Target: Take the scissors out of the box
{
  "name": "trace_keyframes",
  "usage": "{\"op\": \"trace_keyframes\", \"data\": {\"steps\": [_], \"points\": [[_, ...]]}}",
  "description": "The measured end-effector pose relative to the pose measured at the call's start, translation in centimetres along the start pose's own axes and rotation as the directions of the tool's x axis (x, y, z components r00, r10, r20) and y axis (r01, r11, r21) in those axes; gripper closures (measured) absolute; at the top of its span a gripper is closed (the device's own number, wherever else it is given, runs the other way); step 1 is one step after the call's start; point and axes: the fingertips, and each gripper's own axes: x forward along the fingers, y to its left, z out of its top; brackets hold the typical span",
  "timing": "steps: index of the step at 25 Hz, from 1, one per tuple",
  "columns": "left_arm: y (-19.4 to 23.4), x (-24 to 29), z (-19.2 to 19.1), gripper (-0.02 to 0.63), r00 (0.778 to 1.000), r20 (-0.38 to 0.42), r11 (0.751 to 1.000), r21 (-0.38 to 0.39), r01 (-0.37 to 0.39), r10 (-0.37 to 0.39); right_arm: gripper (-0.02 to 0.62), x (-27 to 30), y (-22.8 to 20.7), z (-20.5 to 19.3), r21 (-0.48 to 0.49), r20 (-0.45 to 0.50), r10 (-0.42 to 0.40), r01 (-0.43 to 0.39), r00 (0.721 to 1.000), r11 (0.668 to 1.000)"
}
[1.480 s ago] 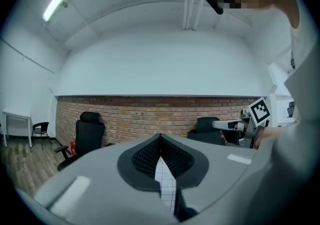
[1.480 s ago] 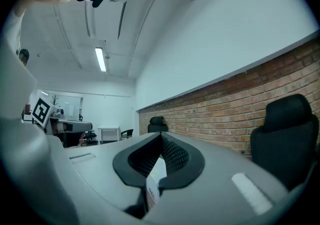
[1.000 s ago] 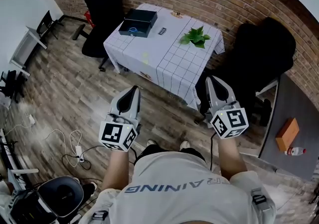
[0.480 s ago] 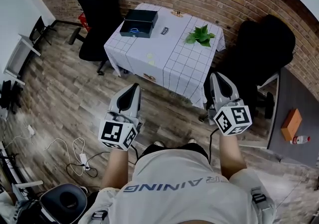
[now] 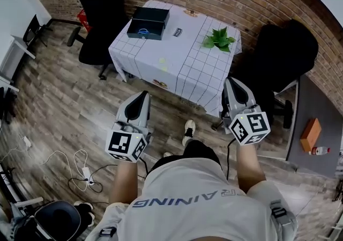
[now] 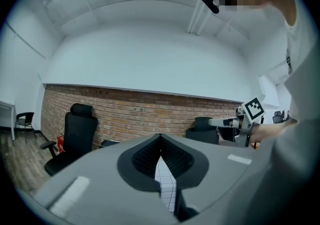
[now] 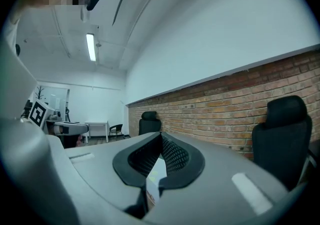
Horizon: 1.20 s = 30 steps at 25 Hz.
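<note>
Jaws of left gripper [image 5: 143, 97] and right gripper [image 5: 234, 83] are pressed together with nothing in them. Both are held level, well short of the table [image 5: 177, 68]. The dark box [image 5: 148, 22] sits at the table's far left corner. A bluish loop [image 5: 142, 31] in it is probably the scissors' handles, but it's too small to confirm. Expect a light, rigid tool with slick blades, so pinch at the handles or pivot.
</note>
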Motion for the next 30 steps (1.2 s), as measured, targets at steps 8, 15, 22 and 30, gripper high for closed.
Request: {"op": "trace_keyframes", "data": {"steps": [8, 15, 22, 30], "points": [[3.5, 5.9, -0.2, 0.604, 0.999, -0.030, 0.999, 0.020, -0.033, 0.033, 0.578, 7.4, -1.9, -0.4, -0.010, 0.000, 0.066, -0.066, 0.998, 0.998], [3.1, 16.6, 0.9, 0.604, 0.999, -0.039, 0.998, 0.068, -0.005, 0.008, 0.578, 12.3, -10.6, 0.0, 0.032, 0.004, 0.032, -0.032, 0.999, 0.999], [3.2, 24.3, 1.6, 0.604, 0.998, -0.060, 0.995, 0.094, -0.031, 0.036, 0.578, 18.1, -17.0, 0.4, 0.076, 0.014, 0.059, -0.060, 0.998, 0.995], [5.5, 28.1, 1.5, 0.604, 0.992, -0.092, 0.991, 0.106, -0.080, 0.090, 0.578, 23.0, -18.0, -1.0, 0.129, -0.003, 0.124, -0.123, 0.992, 0.984]]}}
